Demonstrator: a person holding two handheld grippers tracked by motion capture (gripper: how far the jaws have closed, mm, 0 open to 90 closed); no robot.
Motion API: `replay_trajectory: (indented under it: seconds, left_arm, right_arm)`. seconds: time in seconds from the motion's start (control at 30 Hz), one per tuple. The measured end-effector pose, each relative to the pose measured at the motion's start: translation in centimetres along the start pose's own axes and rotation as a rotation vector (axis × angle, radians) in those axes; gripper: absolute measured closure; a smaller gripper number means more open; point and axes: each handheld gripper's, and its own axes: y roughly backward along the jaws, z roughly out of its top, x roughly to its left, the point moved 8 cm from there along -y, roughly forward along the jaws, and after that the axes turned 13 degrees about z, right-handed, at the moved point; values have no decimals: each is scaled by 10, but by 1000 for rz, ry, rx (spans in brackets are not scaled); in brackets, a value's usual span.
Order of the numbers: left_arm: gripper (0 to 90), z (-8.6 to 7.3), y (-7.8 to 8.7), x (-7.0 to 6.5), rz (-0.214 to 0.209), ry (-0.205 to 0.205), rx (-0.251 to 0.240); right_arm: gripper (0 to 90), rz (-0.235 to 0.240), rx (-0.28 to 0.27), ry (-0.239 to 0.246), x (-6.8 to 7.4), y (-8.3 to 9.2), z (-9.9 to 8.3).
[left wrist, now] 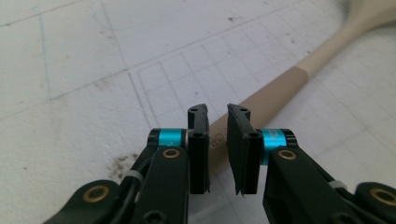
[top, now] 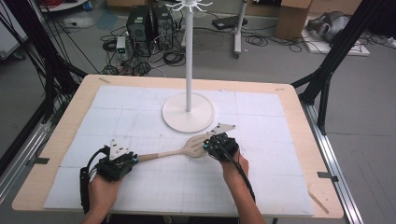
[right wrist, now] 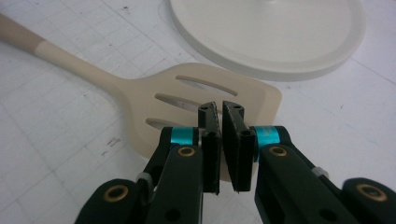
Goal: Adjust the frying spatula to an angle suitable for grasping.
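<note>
A wooden table [top: 299, 135] under a gridded white mat [top: 261, 172] carries a white hook stand [top: 188, 70], its round base [top: 188, 119] just beyond a slotted spatula [top: 180, 150] lying flat. The right gripper [right wrist: 220, 108] pinches the spatula's blade edge between nearly closed jaws. The left gripper [left wrist: 217, 112] straddles the handle end, its jaws slightly parted and not pressing.

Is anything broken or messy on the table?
Nothing looks broken or spilled. The slotted spatula is whole and lies flat on the white mat, near the round base of the white stand. The only untidy bits are a few dark smudges on the mat in the left gripper view.
</note>
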Motion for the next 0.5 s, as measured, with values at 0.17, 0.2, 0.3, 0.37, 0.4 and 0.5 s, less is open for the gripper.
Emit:
replay_trajectory:
  seconds: [0.17,0.2,0.3,0.37,0.4,0.5]
  left_arm:
    - [785,8,-12,6,40,-19,-5]
    - [784,9,-14,6,43,-11,-6]
    - [781,11,-17,9,36,-11,-7]
    - [783,15,-13,17,7,39,-40]
    - [792,15,-13,17,7,39,-40]
    - [827,20,-6,36,-6,141,-77]
  right_arm:
    - [860,14,1,-3,5,3,-3]
    - [860,19,-1,-4,6,4,-3]
    - [857,47,-7,-25,13,5,-8]
    - [849,60,-2,-52,17,2,-12]
    - [849,60,-2,-52,17,2,-12]
    - [805,62,-26,-11,22,3,-15]
